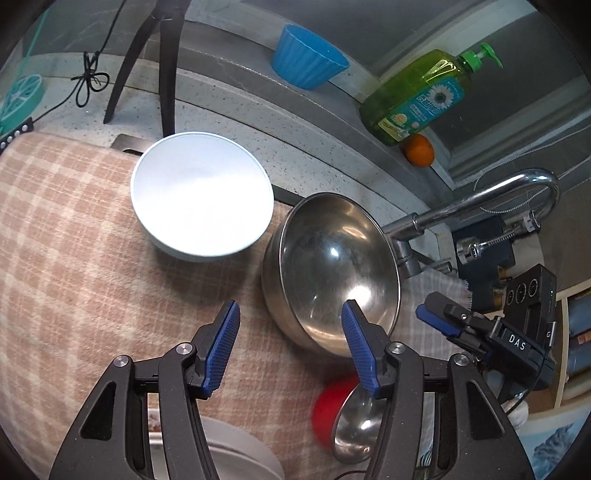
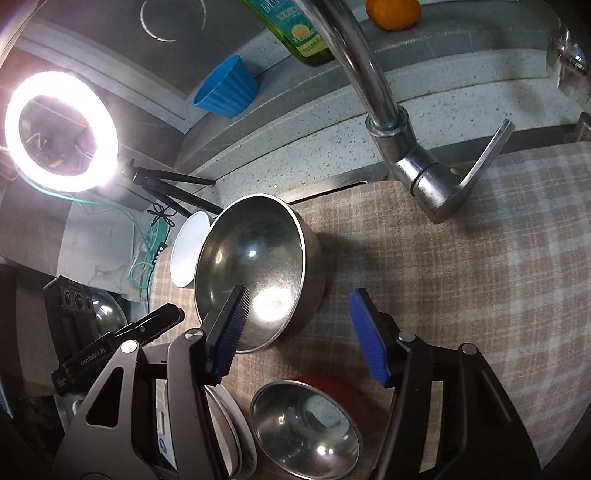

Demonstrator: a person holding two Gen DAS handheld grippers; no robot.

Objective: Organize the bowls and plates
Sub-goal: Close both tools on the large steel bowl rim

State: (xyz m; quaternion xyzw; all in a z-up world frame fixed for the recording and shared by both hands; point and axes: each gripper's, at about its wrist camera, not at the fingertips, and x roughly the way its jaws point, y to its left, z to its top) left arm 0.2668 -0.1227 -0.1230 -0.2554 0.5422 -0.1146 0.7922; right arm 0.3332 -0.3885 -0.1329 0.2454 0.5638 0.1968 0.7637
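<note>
A large steel bowl [image 1: 332,258] [image 2: 255,258] stands upright on the checked cloth [image 1: 74,258] [image 2: 480,277]. My left gripper [image 1: 290,343] is open and straddles the bowl's near wall: one blue pad is inside the bowl, the other over the cloth. My right gripper [image 2: 299,328] is open and straddles the same bowl's wall from the other side, neither pad pressing. A white bowl [image 1: 201,199] [image 2: 186,254] sits just beyond it. Nearer me, a small steel bowl [image 1: 354,432] [image 2: 306,428] rests in a red bowl [image 1: 328,410] [image 2: 347,391], beside stacked white plates [image 1: 240,450] [image 2: 229,424].
A chrome faucet [image 1: 480,199] [image 2: 369,74] arches over the cloth near the steel bowl. On the ledge behind stand a blue ribbed cup [image 1: 308,57] [image 2: 225,88], a green soap bottle [image 1: 413,96] and an orange [image 1: 419,149] [image 2: 393,13]. A lit ring light [image 2: 61,131] stands on a tripod [image 1: 166,74].
</note>
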